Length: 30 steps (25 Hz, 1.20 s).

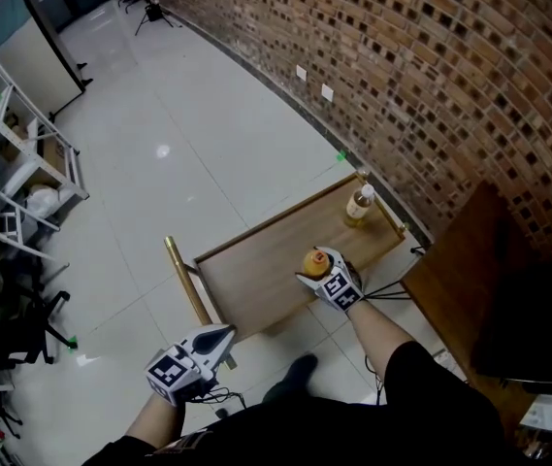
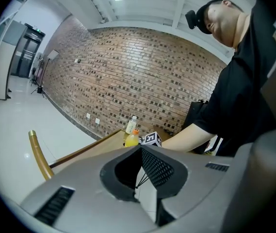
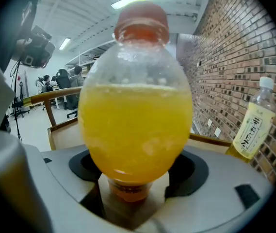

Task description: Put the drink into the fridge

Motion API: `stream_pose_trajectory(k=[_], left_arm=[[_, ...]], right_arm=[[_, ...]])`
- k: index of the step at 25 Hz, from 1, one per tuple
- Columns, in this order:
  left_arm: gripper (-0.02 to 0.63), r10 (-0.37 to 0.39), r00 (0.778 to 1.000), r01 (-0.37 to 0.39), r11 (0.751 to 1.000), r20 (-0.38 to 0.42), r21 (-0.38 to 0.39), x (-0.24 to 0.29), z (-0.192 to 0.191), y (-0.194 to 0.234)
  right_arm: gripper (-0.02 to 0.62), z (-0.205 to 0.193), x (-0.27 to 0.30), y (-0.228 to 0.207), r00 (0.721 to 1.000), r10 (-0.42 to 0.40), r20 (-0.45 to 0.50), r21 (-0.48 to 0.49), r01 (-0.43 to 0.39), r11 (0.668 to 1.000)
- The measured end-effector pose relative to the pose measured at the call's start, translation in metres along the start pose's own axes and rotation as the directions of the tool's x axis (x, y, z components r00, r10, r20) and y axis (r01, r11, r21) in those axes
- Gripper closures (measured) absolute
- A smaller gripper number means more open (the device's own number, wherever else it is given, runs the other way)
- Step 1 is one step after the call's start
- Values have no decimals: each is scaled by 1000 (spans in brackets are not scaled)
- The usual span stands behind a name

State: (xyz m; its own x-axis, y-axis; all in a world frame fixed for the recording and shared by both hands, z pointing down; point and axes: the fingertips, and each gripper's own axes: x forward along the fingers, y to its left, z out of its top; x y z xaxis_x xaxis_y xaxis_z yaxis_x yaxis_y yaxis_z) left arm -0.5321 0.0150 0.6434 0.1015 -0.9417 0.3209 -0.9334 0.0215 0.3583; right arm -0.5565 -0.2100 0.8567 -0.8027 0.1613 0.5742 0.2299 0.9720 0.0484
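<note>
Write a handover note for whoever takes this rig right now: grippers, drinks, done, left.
Left gripper: shut, empty, held off the near corner of the wooden trolley top.
Right gripper: shut on the lower part of the round clear bottle of orange drink, which is upright at the trolley's near edge.
Slim pale-yellow bottle with white cap: stands alone at the far edge, by the brick wall.
Done: orange drink grasped; can't tell if it's lifted.
Left: carry it to the fridge, which is not in view, and place it inside.

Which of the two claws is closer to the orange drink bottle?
Right. The right claw grips the orange drink bottle on the wooden cart; the left claw is shut, back at the cart's near corner, well apart from it.
</note>
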Motion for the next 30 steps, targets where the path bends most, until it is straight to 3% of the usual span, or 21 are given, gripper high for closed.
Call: stream_pose_trajectory(k=[5, 11, 16, 22, 25, 30], left_arm=[[611, 0, 1000, 1, 1000, -21, 17, 2, -8, -2], [611, -23, 1000, 22, 999, 6, 29, 11, 5, -18], [611, -87, 996, 85, 994, 31, 66, 38, 29, -57], [611, -181, 983, 172, 973, 41, 156, 60, 70, -140], [611, -263, 964, 248, 947, 48, 203, 79, 97, -199], [611, -429, 903, 405, 860, 8, 311, 117, 116, -310]], right_arm=[[302, -2, 4, 0, 999, 35, 21, 32, -36, 999], [307, 17, -32, 2, 998, 54, 37, 38, -55, 998], [307, 45, -97, 6, 996, 62, 70, 1, -62, 998], [307, 87, -226, 14, 991, 25, 134, 36, -30, 999], [307, 95, -308, 15, 989, -29, 143, 60, 20, 998], [307, 86, -442, 28, 979, -149, 138, 63, 141, 988]])
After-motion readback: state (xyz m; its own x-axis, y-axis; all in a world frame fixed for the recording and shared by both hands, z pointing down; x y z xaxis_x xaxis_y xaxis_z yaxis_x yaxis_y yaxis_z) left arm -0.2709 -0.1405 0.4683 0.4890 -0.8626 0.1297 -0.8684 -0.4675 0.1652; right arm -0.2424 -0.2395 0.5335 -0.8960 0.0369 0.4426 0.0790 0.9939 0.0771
